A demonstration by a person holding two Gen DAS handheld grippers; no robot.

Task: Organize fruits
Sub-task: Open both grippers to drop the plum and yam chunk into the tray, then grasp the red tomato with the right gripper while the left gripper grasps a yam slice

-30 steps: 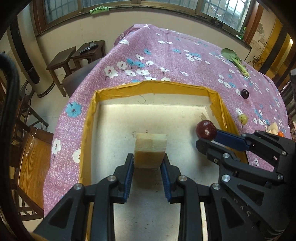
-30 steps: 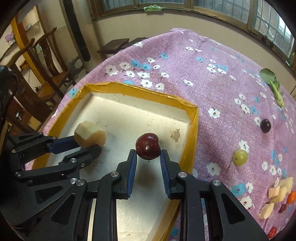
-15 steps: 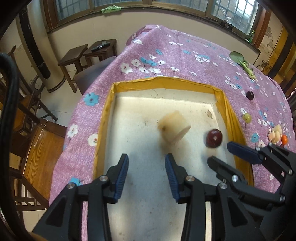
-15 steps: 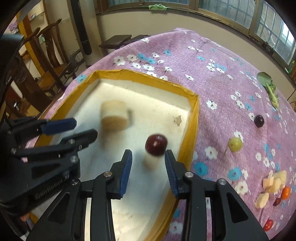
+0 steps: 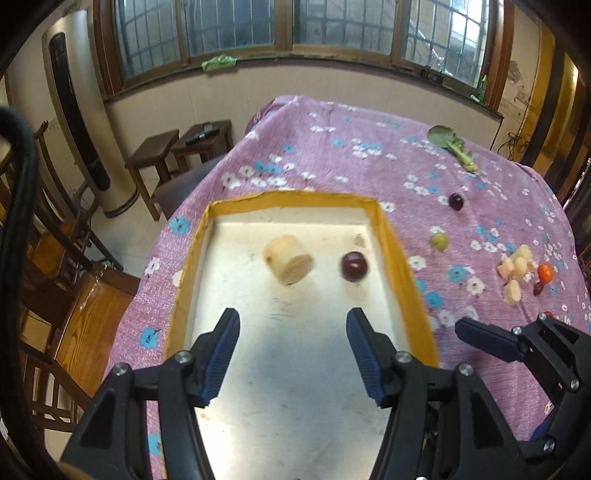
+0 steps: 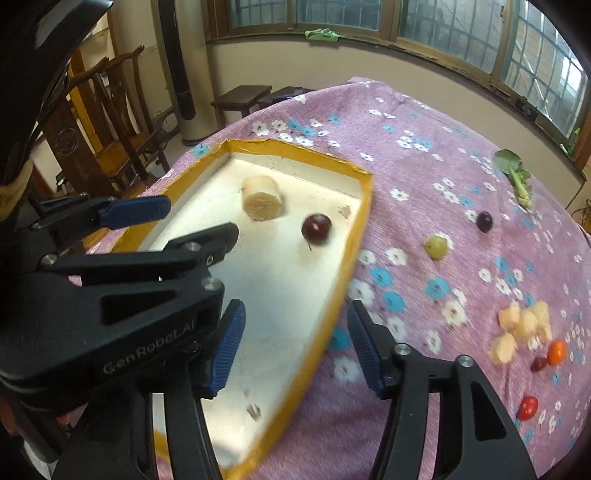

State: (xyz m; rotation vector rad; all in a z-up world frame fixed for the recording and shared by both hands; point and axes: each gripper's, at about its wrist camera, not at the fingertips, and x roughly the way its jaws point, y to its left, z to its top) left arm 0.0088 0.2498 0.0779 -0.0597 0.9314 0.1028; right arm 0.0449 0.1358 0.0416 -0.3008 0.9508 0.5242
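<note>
Two fruits lie in tray [image 5: 391, 236]: pale chunk [image 5: 289, 265], dark cherry [image 5: 354, 266]; left gripper [image 5: 291, 356] has just been opening, empty. Right view: right gripper [image 6: 295, 349] likewise opening, empty; green grape [image 6: 436, 246], dark grape [image 6: 484, 220], cut pieces [image 6: 522, 328] remain on tabletop [image 6: 424, 166].

Daylight enters through the windows [image 5: 332, 22] behind the far edge of the desk [image 5: 369, 147], leaving the room moderately bright, with the panes glaring white at the upper right. Soft shadows lie on the white tray floor [image 5: 295, 369] under the tools. Fisheye bending curves the edges into dark corners, and motion blur smears both views.
</note>
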